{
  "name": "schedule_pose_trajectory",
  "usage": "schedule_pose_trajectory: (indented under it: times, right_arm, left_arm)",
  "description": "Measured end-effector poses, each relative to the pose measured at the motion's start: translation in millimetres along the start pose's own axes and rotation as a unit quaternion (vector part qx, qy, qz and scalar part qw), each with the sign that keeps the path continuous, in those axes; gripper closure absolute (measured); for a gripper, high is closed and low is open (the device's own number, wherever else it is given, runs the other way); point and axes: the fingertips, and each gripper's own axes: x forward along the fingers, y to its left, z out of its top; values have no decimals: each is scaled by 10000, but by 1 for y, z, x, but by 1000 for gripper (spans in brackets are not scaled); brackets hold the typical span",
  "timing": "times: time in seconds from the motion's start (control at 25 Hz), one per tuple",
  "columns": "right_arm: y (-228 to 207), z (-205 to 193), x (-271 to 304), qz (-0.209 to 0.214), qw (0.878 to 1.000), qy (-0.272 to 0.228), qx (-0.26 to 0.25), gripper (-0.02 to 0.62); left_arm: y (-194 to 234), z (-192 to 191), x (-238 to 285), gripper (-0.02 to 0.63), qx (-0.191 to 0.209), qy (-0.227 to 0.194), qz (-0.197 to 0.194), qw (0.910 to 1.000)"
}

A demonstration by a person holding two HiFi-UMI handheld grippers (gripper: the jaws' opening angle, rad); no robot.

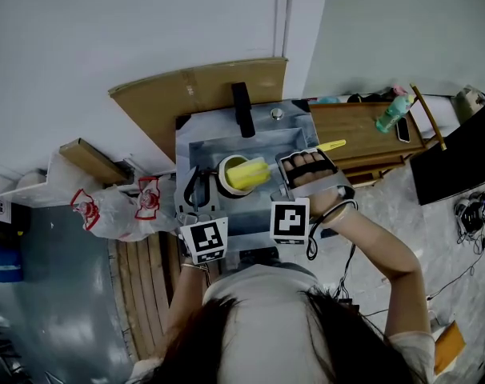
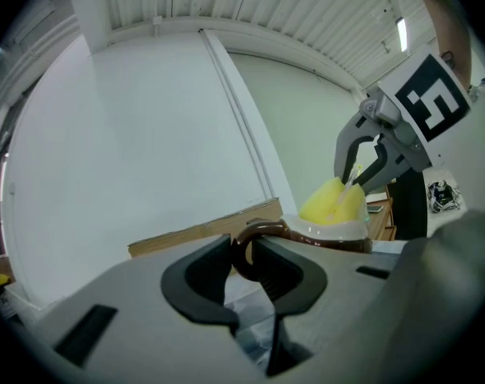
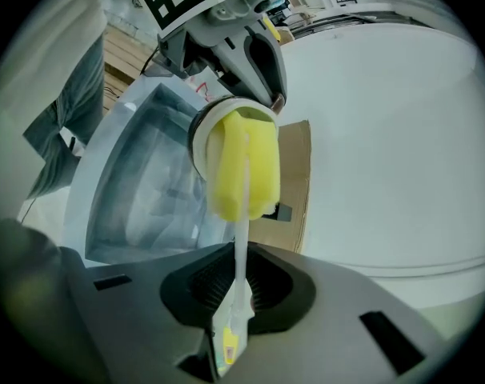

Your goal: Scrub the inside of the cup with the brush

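From the head view, the white-rimmed, brown ceramic cup [image 1: 224, 169] hangs over the grey steel sink [image 1: 254, 144], and the left gripper [image 1: 198, 192] is clamped on its handle side. The right gripper [image 1: 284, 169] comes in from the opposite side, clenched on the brush with the yellow sponge head and pale translucent stem [image 1: 247, 173]. The brush's long axis runs from that gripper across to the cup's mouth, and its yellow tail end sticks out behind the jaws. In the left gripper view, the left gripper [image 2: 244, 264] has its jaws pinched on the cup's dark brown loop handle [image 2: 253, 232]. The cup [image 2: 338, 235] lies just beyond the jaws with its rim about level, and the sponge head [image 2: 332, 202] rises out of its mouth towards the right gripper [image 2: 362, 165] above it. In the right gripper view, the right gripper [image 3: 236, 285] has its jaws closed on the thin stem. The brush [image 3: 242, 170] points straight ahead along the jaws into the cup's round rim [image 3: 204, 128], with the left gripper [image 3: 257, 61] behind it and the sink [image 3: 138, 186] below. My judgement is that only part of the sponge is inside. The scrubbing stroke therefore depends on keeping the stem in line with the cup's opening while pushing deeper towards the left-hand side, and the right hand is the one placed to drive it
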Motion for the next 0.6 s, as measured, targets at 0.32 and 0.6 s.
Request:
schedule_pose_trajectory:
  times: [0.32,0.6]
  right_arm:
    - [-9,-8,4,-80,9979,6,649,543]
    - [-13,-13,9,27,9837,-224,1784,543]
  left_arm:
    - [18,-3,-2,523,-327,26,279,9991]
    - [35,-8,-6,523,-771,38,532,9956]
